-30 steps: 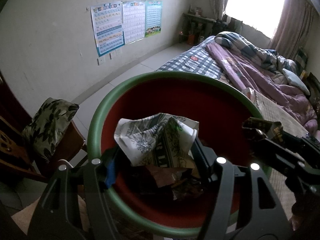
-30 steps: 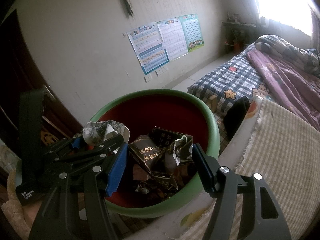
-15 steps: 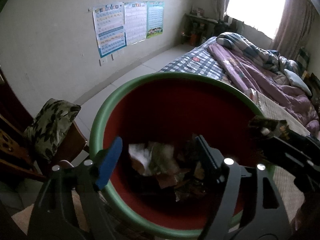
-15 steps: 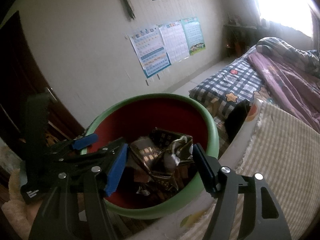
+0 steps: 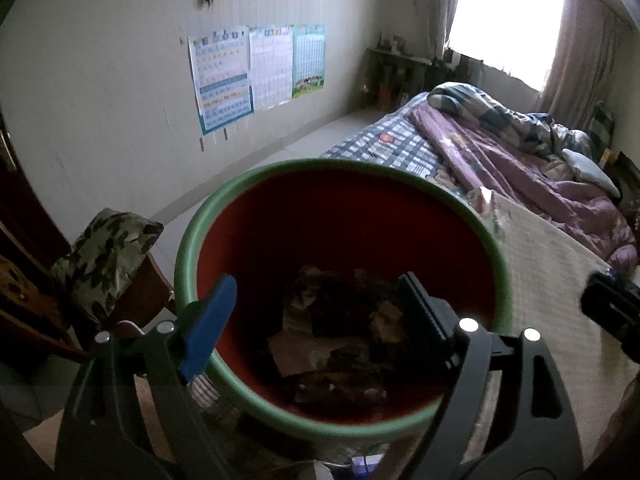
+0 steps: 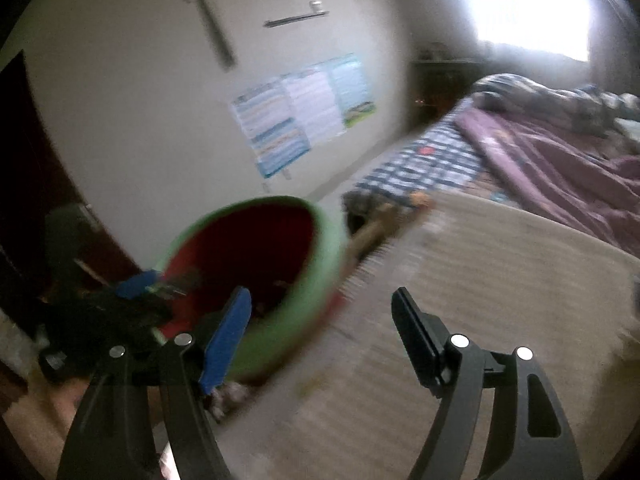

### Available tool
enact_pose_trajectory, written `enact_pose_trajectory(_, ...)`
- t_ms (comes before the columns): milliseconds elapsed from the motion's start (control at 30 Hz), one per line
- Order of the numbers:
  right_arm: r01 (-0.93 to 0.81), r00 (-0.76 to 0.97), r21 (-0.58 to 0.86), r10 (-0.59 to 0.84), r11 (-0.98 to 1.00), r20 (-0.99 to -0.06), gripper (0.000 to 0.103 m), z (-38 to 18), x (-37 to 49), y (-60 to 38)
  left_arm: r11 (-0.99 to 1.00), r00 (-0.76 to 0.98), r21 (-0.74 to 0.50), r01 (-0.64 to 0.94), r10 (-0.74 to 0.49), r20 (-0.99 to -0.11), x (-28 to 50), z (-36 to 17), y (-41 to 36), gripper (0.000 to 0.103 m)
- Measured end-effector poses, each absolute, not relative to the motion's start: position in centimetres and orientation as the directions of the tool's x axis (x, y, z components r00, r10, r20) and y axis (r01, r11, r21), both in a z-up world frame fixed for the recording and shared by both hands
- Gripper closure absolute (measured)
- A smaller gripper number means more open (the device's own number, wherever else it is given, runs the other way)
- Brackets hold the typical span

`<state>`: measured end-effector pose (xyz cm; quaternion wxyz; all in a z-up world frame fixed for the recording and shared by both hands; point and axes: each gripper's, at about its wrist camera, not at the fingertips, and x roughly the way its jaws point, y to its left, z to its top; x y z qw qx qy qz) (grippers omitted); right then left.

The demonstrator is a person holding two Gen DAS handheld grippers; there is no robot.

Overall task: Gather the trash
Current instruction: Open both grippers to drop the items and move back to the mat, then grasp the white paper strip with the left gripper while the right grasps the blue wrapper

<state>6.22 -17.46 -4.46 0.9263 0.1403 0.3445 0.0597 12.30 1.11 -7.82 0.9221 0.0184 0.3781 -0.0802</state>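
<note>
Both the left gripper and right gripper stood open and empty, wrappers already inside the bin.

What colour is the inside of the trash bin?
Red inside the bin, with a green rim; clearest in the left wrist view.

Both wrappers now lie in the bin; both grippers opened, empty.
</note>
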Motion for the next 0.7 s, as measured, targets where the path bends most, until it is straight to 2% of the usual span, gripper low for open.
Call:
enact_pose_trajectory(200, 0.235, 0.736, 0.209, -0.033, 0.949, -0.676, 0.032, -5.6, -0.7, -28.6, 0.977, 0.716, -0.028, 0.214, -0.176, -0.676, 9.0, -6.6, -2.9, 0.023)
enact_pose_trajectory(367, 0.406, 0.681, 0.09, -0.235, 0.909, -0.693, 0.032, -4.3, -4.1, -38.5, 0.928, 0.648, -0.061, 0.368, -0.302, -0.699, 6.6, -7.0, -9.3, 0.023)
enact_pose_trajectory(500, 0.441, 0.626, 0.045, -0.272, 0.896, -0.731, 0.028, -5.0, -3.4, -44.3, 0.84, 0.552, -0.102, 0.534, -0.437, -0.71, 5.1, -7.0, -15.3, 0.02)
enact_pose_trajectory(567, 0.425, 0.588, 0.06, -0.225, 0.903, -0.777, 0.028, -6.6, -2.3, -46.7, 0.779, 0.505, -0.106, 0.618, -0.497, -0.706, 4.2, -7.0, -18.4, 0.018)
enact_pose_trajectory(700, 0.407, 0.571, 0.122, -0.148, 0.905, -0.807, 0.028, -8.9, -2.0, -49.5, 0.632, 0.407, -0.056, 0.773, -0.562, -0.72, 3.6, -7.2, -25.2, 0.011)
